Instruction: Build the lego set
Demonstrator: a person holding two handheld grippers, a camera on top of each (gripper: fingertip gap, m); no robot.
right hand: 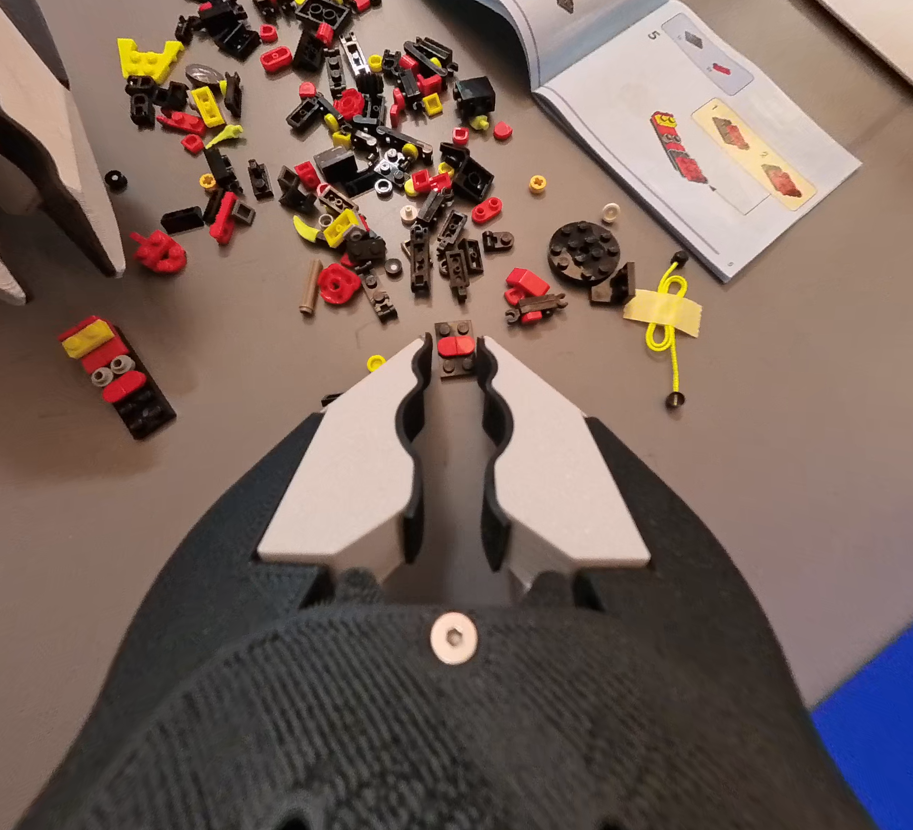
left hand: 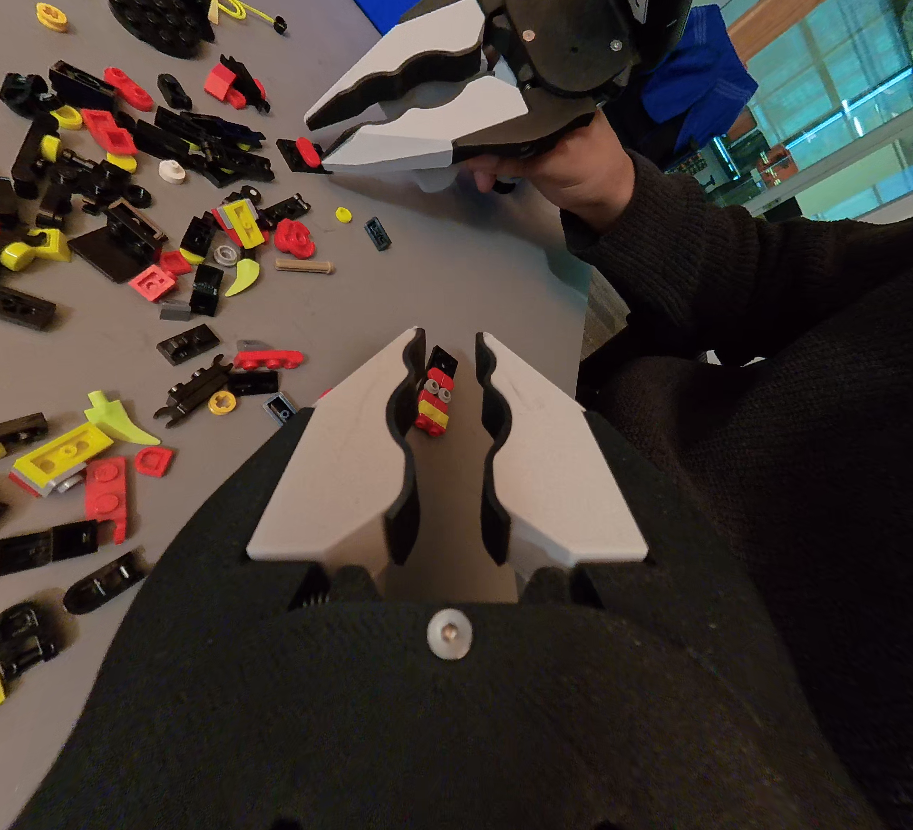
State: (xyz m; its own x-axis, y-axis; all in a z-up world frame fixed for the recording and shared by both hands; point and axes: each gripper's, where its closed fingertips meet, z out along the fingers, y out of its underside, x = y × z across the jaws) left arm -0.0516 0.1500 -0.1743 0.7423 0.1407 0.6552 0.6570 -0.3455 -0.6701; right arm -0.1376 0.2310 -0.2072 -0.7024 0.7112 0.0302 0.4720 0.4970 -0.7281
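Right wrist view: a small black plate with a red tile [right hand: 455,349] is held in the narrow jaws of the right gripper [right hand: 455,344]. The partly built model [right hand: 114,374] lies on the counter [right hand: 741,460]; the left gripper [left hand: 448,337] is spread wide over it. Most loose pieces [right hand: 346,124] remain unused, so much is judged left.

L wrist cam low, R cam above, both see brick pile [right hand: 346,139]
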